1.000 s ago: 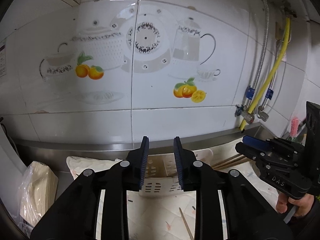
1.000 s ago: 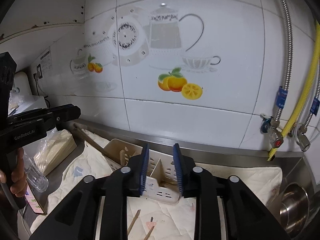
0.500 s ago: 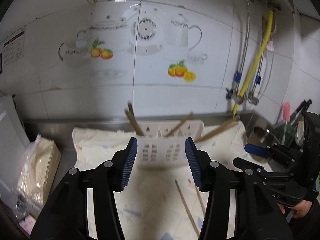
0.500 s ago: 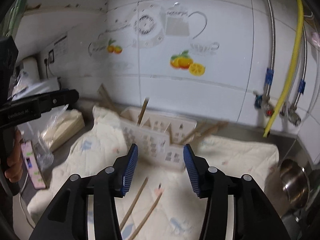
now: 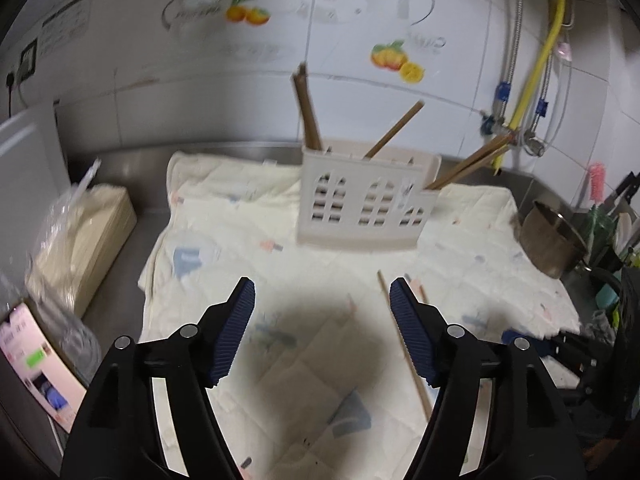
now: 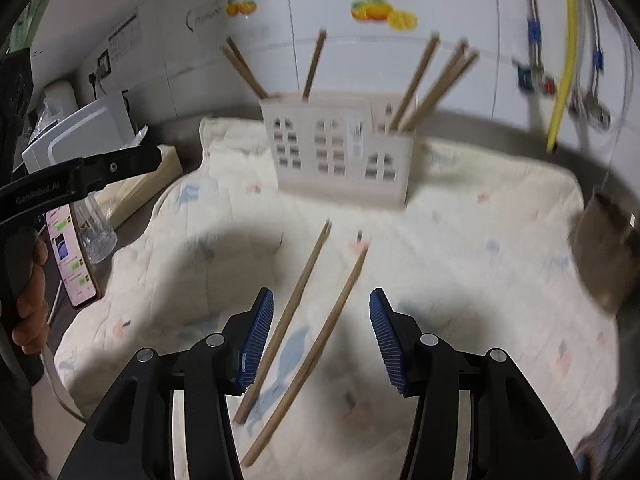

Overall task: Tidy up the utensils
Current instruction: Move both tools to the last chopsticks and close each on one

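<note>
A white plastic utensil holder stands on a cream cloth by the tiled wall, with several wooden chopsticks leaning out of it; it also shows in the right wrist view. Two loose chopsticks lie on the cloth under my right gripper, which is open and empty, the chopsticks running between its fingers. My left gripper is open and empty above the cloth; one loose chopstick lies by its right finger.
A steel pot sits at the cloth's right edge. A bagged stack of paper, a glass and a phone lie at the left. Pipes and a yellow hose run down the wall at the right.
Both grippers have pulled back from the wall and holder, tilted down toward the cloth, and opened wider. The holder now stands farther ahead and the loose chopsticks have come into view.
</note>
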`<state>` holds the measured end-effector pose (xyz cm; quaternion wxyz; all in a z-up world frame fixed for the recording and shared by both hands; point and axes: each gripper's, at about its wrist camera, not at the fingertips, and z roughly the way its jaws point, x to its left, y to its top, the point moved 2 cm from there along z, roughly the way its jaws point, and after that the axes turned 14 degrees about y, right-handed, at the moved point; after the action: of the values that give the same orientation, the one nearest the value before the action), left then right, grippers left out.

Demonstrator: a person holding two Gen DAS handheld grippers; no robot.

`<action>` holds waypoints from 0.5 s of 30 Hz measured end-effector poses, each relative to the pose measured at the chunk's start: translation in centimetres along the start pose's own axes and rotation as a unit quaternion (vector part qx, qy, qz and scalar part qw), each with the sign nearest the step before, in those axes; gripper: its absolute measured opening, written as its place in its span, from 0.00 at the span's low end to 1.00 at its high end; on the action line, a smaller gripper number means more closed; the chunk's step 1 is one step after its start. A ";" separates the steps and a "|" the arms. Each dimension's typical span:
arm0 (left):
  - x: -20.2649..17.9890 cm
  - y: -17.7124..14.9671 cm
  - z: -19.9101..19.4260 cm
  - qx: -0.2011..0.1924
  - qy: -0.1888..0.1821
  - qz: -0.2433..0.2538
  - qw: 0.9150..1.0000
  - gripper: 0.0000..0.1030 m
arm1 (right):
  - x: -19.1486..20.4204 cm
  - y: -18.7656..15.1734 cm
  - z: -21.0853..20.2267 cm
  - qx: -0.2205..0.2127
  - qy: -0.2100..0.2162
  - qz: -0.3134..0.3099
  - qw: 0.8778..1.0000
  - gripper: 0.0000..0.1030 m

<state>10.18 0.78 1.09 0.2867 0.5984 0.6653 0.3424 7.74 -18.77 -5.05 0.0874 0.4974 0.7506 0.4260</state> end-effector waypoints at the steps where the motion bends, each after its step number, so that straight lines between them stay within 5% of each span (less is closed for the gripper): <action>1: 0.2 -0.4 0.2 0.004 0.001 -0.003 1.000 0.68 | 0.1 -0.7 0.2 0.004 0.003 0.009 1.000 0.46; 9: 0.8 -2.3 1.1 0.023 0.002 -0.017 1.000 0.68 | 1.3 -4.8 1.6 0.038 0.013 0.053 0.998 0.26; 15: 0.9 -3.1 1.1 0.024 -0.008 -0.016 1.000 0.68 | 1.5 -6.1 2.4 0.055 0.000 0.078 0.995 0.20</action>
<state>9.12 1.62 -2.03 0.2827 0.5970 0.6805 0.3172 4.23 -17.08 -10.53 0.0270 0.5586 0.7317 0.3897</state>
